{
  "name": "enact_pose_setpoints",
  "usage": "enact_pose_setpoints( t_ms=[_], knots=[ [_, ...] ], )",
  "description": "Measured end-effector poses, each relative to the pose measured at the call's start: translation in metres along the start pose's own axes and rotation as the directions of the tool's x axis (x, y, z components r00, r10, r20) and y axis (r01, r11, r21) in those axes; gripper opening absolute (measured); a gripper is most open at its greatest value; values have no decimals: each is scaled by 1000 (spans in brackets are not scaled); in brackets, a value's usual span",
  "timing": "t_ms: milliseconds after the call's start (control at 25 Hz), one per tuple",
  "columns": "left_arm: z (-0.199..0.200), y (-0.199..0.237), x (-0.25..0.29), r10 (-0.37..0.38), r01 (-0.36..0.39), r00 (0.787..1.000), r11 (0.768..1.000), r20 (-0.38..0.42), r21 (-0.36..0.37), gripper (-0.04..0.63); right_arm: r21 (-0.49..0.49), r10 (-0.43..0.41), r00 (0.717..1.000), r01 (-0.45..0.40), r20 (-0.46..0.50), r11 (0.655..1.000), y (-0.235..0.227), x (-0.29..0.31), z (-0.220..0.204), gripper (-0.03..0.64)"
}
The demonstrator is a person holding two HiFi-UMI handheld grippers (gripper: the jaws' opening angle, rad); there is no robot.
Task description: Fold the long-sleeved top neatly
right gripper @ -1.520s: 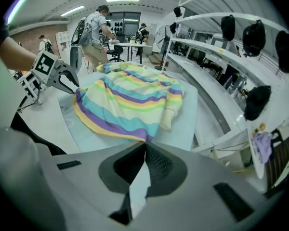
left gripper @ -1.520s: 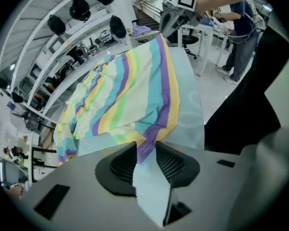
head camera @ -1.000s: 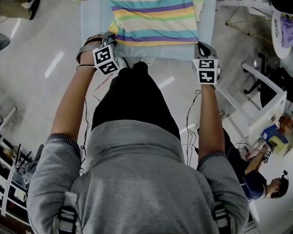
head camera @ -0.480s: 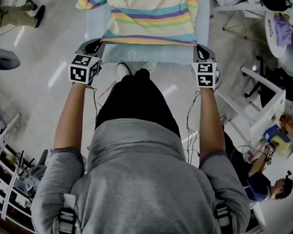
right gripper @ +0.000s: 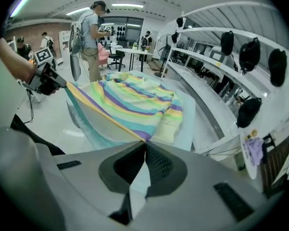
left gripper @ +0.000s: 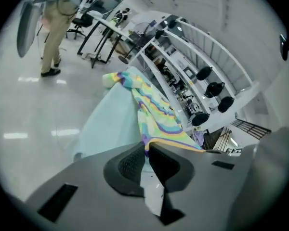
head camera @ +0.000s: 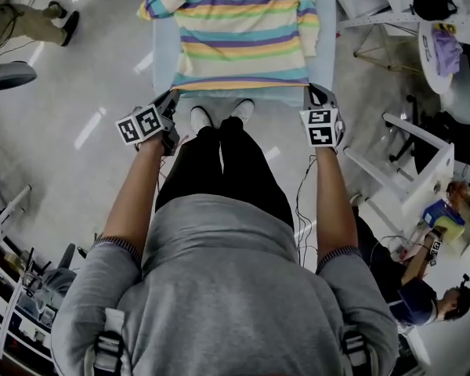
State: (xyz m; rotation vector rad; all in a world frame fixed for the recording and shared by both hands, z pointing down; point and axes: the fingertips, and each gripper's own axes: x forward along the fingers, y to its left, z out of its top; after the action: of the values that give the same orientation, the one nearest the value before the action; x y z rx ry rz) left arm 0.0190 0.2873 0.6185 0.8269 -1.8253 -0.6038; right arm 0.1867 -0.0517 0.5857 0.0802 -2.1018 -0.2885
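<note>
Now, left gripper (left gripper: 145, 150): clenched on the near left corner of the hem. Its jaws have just been closing, and the striped cloth sits pinched between the pads.
Right gripper (right gripper: 144, 146): clamped tight on the hem's other corner, with cloth running out from between the jaws.
Why held so: I judge that I pinch both corners so the hem (head camera: 243, 82) runs taut and straight between the grippers, ready to be carried over the body for a square fold.
Where the long-sleeved top (head camera: 243, 30) is: spread lengthwise on the pale blue table (head camera: 164, 53), collar at the far end, hem at the near edge and lifted just off it.
Looks: horizontal bands of cream, yellow, green, teal and purple. The body lies fairly flat; one sleeve (head camera: 155, 5) bunches off the far left edge, and the other lies along the right side.
Risk: I judge that the loose left sleeve will spoil a neat fold unless it is tucked in.
</note>
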Motion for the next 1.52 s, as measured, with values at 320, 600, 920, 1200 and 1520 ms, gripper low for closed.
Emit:
enact_pose_setpoints(
  t_ms=[320, 600, 920, 1200, 1520],
  knots=[
    [-53, 21, 5, 37, -36, 999, 999, -34, 18, 43, 19, 29, 998, -28, -60, 999, 19, 21, -54, 14],
    [-70, 32, -4, 127, -122, 991, 988, -44, 100, 210, 30, 98, 992, -96, -84, 995, 25, 25, -83, 114],
    [-27, -51, -58, 95, -120, 990, 956, 103, 267, 221, 93, 180, 975, -193, 131, 977, 11, -53, -29, 209],
    [19, -138, -86, 37, -123, 974, 914, 222, 386, 221, 112, 204, 915, -256, 348, 960, -6, -123, 40, 212],
    [72, -144, -84, 61, -192, 957, 865, 283, 463, 218, 28, 286, 859, -328, 425, 944, 13, -125, 114, 212]
  ],
)
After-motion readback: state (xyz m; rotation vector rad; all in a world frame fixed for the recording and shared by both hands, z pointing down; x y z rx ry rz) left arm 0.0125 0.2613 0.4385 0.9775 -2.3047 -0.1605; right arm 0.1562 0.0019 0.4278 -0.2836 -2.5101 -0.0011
